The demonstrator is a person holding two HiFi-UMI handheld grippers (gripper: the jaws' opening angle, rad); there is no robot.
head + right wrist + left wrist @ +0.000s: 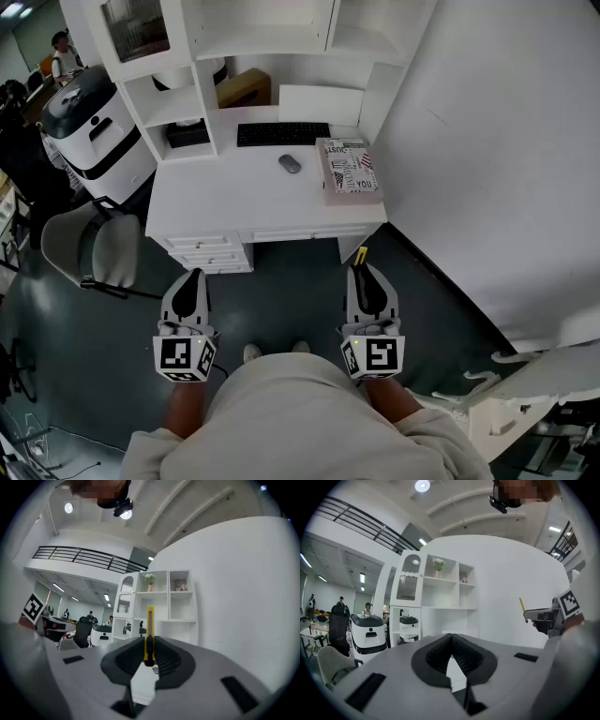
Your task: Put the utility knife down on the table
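The white wall (487,141) runs along to the right of your right fingers and out past them. Well ahead of both pairs of fingertips, and apart from them, is the white table (234,197). Its shelf unit (202,84) rises at the table's far side. To the left of your left fingers and farther out stands a white machine with a black top (94,122). The grey chair (94,248) sits nearer, just out from those fingers and to their left.

Your left gripper (193,275) points level toward the table. In the left gripper view its fingers are clenched tip to tip, and nothing is between them. Your right gripper (364,267) also points level, beside the left one and well apart from it.

On the table, ahead of your right fingers, lies a printed box (349,171). The black keyboard (282,134) is beyond the gap between your two grippers, and the grey mouse (290,163) lies nearer to you than the keyboard, left of the box.

The utility knife (149,632) is not on the table. Your right fingers are clamped on its yellow body from both sides. It stands upright, with its top end above the fingertips and its dark lower end between the pads.
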